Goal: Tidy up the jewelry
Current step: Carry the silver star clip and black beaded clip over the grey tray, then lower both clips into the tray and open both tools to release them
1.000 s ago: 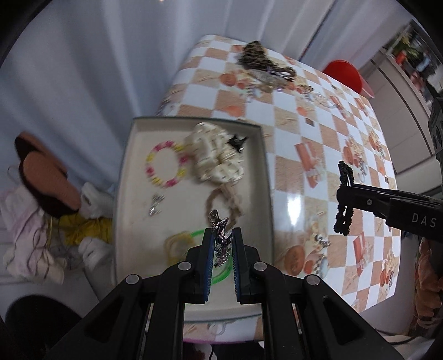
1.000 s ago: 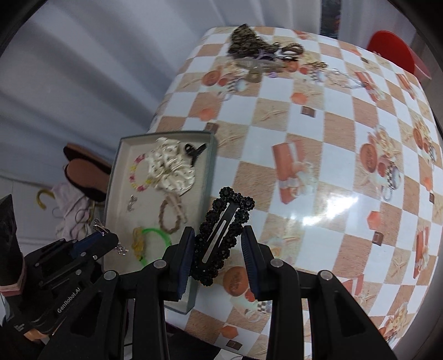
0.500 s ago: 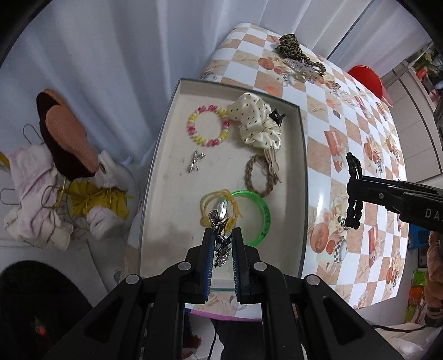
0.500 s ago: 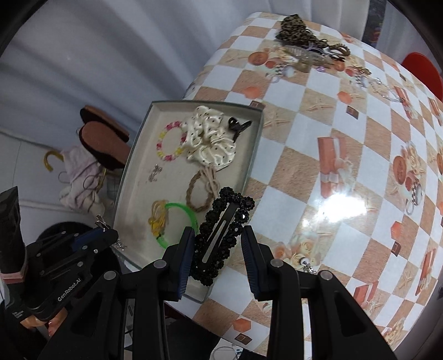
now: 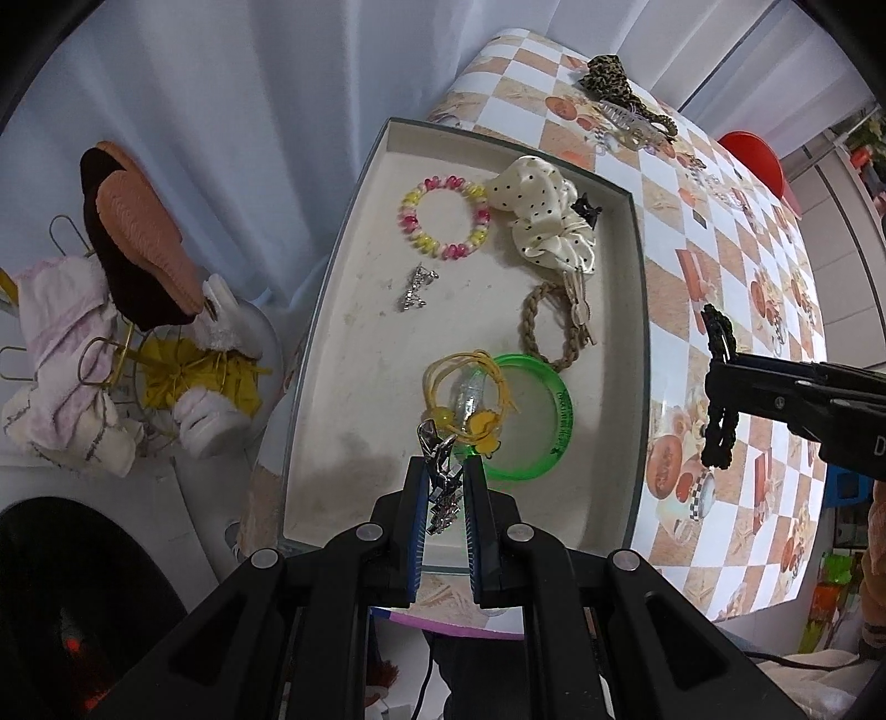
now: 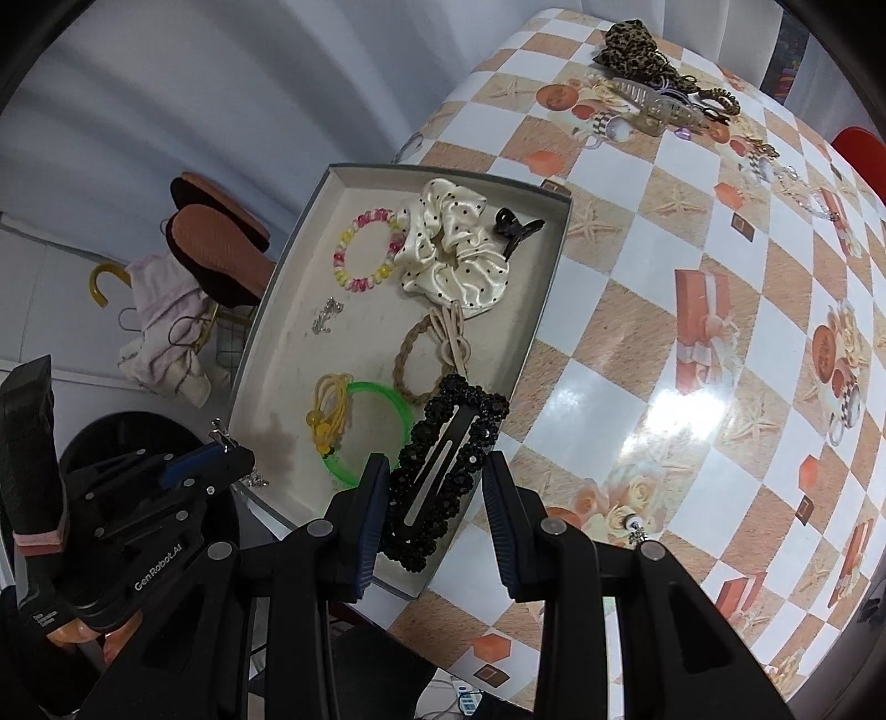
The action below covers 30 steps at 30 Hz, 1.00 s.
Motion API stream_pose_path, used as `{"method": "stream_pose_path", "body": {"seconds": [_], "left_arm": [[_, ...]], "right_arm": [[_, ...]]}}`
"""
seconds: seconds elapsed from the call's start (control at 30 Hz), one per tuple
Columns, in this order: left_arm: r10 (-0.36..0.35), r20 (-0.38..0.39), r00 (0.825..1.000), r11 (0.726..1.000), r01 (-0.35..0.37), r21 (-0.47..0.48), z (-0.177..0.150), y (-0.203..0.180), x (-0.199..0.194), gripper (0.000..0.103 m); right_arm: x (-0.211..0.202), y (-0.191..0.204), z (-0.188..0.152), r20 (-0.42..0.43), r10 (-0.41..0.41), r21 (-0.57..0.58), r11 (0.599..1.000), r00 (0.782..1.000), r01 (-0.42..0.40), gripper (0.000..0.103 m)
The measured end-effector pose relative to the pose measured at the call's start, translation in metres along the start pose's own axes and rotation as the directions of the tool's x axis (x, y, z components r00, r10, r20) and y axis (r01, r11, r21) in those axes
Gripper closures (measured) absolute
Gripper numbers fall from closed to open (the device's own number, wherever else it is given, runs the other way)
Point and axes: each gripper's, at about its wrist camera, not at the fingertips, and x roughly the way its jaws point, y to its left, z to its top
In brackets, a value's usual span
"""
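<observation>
A grey tray [image 5: 637, 310] sits at the table's near left corner; it also shows in the right wrist view [image 6: 545, 293]. It holds a pink-yellow coil bracelet [image 5: 443, 216], a cream dotted scrunchie [image 5: 548, 221], a braided tie [image 5: 548, 327], a green bangle [image 5: 531, 426], yellow ties [image 5: 470, 393] and a silver charm [image 5: 415, 288]. My left gripper [image 5: 444, 487] is shut on a silver charm piece [image 5: 440, 476] above the tray's near end. My right gripper [image 6: 434, 487] is shut on a black beaded hair clip [image 6: 443, 465] over the tray's right rim.
The checkered table [image 6: 692, 332] carries a leopard scrunchie [image 6: 631, 47], a claw clip [image 6: 659, 105] and chains at the far end. A basket with slippers [image 5: 138, 255] and cloths stands on the floor left of the tray. A red stool [image 5: 753, 160] is beyond the table.
Both grippers have shifted left and nearer over the tray with their items still held. The tray now fills more of both views.
</observation>
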Motion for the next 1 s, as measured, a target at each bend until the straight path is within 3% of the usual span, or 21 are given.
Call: {"method": "stream_pose_path", "body": {"seconds": [1.0], "left_arm": [[0.026, -0.026, 0.999, 1.0, -0.026, 0.001, 0.014, 0.011, 0.038, 0.087]], "right_arm": [[0.039, 0.014, 0.023, -0.057, 0.011, -0.012, 1.0, 0.998, -0.011, 0.066]]}}
